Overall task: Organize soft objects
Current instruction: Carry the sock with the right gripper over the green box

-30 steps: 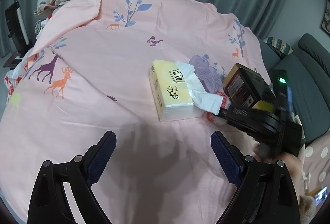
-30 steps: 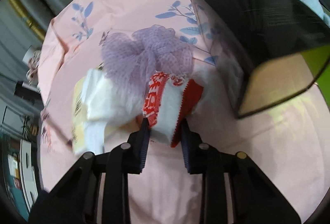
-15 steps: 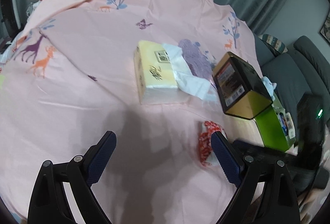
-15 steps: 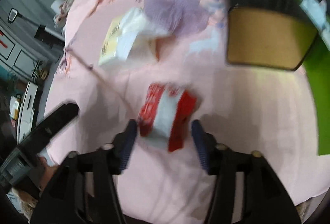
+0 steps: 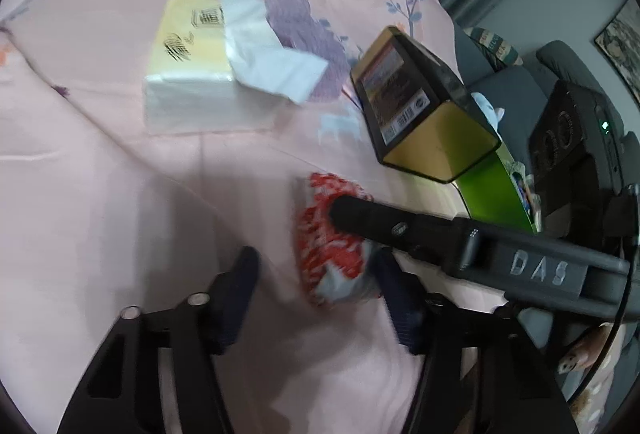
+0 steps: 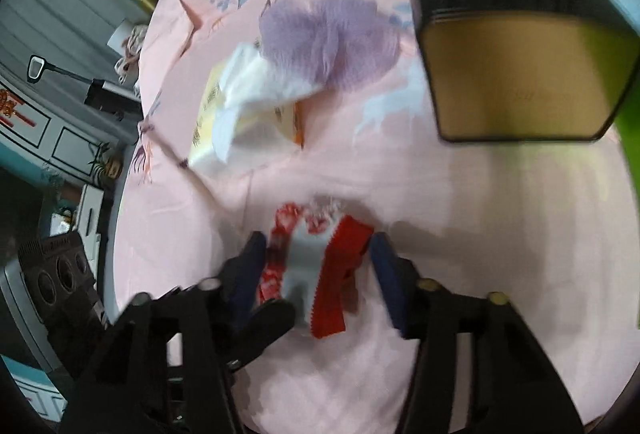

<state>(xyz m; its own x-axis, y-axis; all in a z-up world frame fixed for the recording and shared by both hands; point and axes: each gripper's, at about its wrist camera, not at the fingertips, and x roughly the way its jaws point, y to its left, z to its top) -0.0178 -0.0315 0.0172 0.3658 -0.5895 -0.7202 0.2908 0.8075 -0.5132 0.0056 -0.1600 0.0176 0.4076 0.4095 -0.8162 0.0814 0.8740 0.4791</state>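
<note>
A small red-and-white patterned soft packet [image 5: 328, 254] lies on the pink bedsheet [image 5: 100, 194]. My left gripper [image 5: 320, 286] reaches down around it, jaws closing. Its right finger is at the packet's edge and a gap remains on the left. My right gripper [image 6: 318, 266] also straddles the packet [image 6: 312, 266], jaws closing, with its pads close to both sides but not pressing. One of the right gripper's fingers [image 5: 360, 214] lies across the packet's top in the left wrist view. Farther off sit a yellow tissue pack [image 5: 188, 62] and a purple mesh puff [image 5: 304, 34].
A black-and-gold box [image 5: 424, 114] lies on its side to the right, with a green box [image 5: 496, 194] behind it. A grey sofa [image 5: 520, 86] stands past the bed's edge. Curtains hang behind the bed, and cabinets [image 6: 40, 130] show off to the side.
The right gripper pulled the red-and-white packet away from the tissue pack toward me and loosened its hold. The left gripper swung over to the packet and its jaws narrowed around it.
</note>
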